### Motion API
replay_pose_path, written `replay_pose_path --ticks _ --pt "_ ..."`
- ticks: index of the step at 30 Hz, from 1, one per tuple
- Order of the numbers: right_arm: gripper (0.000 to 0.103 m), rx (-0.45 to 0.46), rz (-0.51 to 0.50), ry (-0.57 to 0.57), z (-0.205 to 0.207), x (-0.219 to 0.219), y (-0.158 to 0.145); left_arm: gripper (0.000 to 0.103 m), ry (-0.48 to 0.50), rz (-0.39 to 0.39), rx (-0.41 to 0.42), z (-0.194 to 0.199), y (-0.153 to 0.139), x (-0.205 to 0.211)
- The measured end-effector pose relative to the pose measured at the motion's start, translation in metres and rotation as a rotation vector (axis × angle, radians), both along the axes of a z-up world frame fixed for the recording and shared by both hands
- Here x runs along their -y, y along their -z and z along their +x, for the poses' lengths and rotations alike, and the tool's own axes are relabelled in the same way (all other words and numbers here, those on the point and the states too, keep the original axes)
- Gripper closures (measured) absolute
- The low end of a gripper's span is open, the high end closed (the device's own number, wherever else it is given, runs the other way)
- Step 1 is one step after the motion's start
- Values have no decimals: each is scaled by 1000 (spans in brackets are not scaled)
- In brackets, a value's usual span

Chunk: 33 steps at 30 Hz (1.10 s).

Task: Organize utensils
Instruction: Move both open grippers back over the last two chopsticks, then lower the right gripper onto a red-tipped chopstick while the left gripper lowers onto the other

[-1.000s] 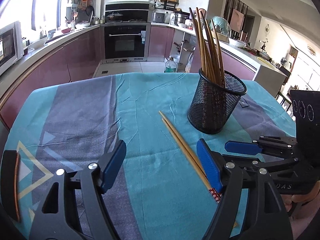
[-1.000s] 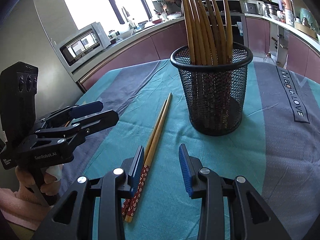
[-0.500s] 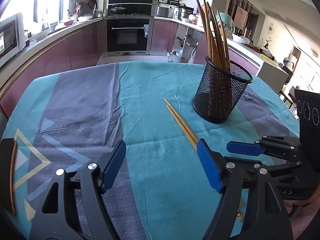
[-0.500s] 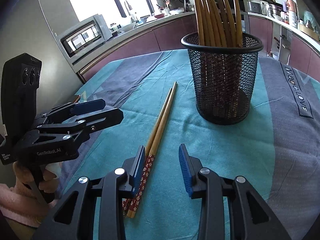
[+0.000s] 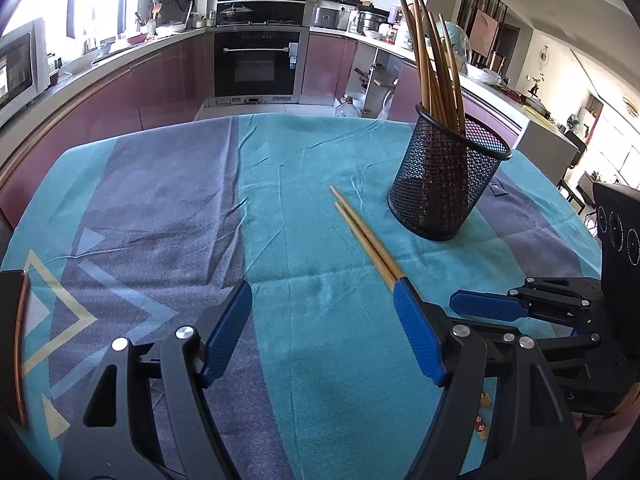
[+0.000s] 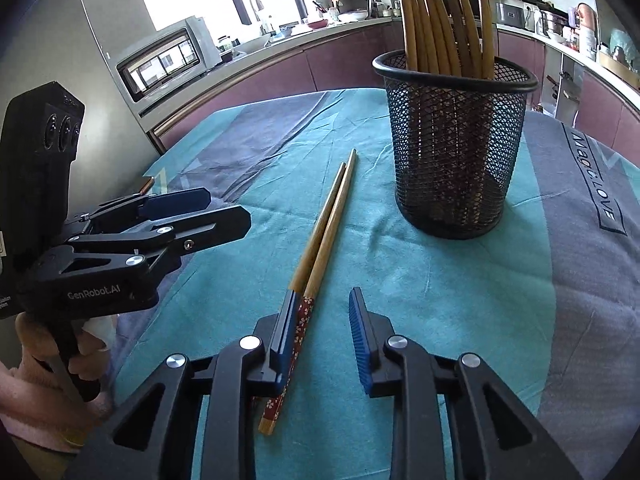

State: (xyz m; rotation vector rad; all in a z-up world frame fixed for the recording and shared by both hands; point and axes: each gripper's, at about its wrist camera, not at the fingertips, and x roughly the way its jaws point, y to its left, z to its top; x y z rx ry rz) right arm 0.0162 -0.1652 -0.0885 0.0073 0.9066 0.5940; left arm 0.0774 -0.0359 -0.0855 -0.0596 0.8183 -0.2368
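Note:
Two wooden chopsticks (image 6: 326, 236) with red patterned ends lie side by side on the teal cloth, left of a black mesh holder (image 6: 456, 160) with several chopsticks (image 6: 440, 20) standing in it. My right gripper (image 6: 320, 300) sits low over the patterned ends and its jaws are closing. One chopstick lies between them beside the left pad, the other is partly hidden under that finger, and the right pad is still apart from them. My left gripper (image 5: 322, 292) hovers open over bare cloth, with the chopsticks (image 5: 364, 236) running past its right fingertip.
A hand (image 6: 80, 344) holds the left gripper's handle at the table's near left. A dark flat object with a copper edge (image 5: 18, 340) lies at the cloth's left edge. Kitchen counters, a microwave (image 6: 168, 60) and an oven (image 5: 258, 60) stand beyond the table.
The right gripper's jaws have narrowed a little around the chopsticks' patterned ends. The left gripper keeps the same wide opening.

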Motion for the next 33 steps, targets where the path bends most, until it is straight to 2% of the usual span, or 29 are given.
replay_pose_path --ticks 10,14,19,28,32,33 --pt "84 -24 7 11 -3 9 1 30 20 11 -7 4 4 8" --pt "97 -47 29 23 -2 13 3 30 30 12 -16 7 7 11" --pt "97 -76 82 48 -1 24 5 32 45 19 -22 9 10 15" --pt "97 -105 109 67 -10 31 5 48 107 42 -56 19 19 35" --pt "97 -116 109 66 -12 33 5 49 132 45 -59 20 23 43" --pt "97 -116 111 66 -12 33 4 53 138 48 -59 21 23 45"
